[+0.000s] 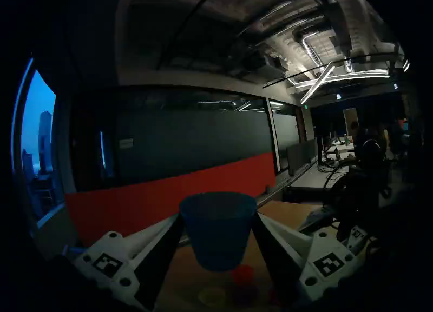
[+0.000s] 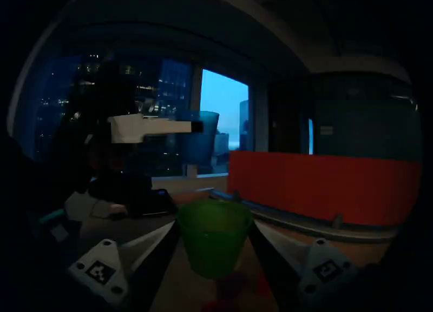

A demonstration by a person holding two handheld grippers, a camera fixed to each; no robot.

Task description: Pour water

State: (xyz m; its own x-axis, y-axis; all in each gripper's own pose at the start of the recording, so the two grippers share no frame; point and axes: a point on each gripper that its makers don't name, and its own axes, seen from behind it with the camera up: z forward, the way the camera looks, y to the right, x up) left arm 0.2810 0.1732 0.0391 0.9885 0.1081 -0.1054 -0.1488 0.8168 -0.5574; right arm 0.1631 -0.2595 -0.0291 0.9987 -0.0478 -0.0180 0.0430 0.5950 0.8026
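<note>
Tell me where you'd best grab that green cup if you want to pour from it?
On its side wall just below the rim, one finger on each flank, coming in level, as the right gripper holds the green cup now. It is upright and narrows toward its base, so that grip likely resists slipping and leaves the mouth free.

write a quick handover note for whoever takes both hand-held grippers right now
Left hand-held gripper: shut on the blue cup, upright, held above the table.
Right hand-held gripper: shut on the green cup, also upright.
Done: both cups are picked up.
Left: the pour itself; neither cup is tilted yet. It is too dark to tell which holds water.
</note>
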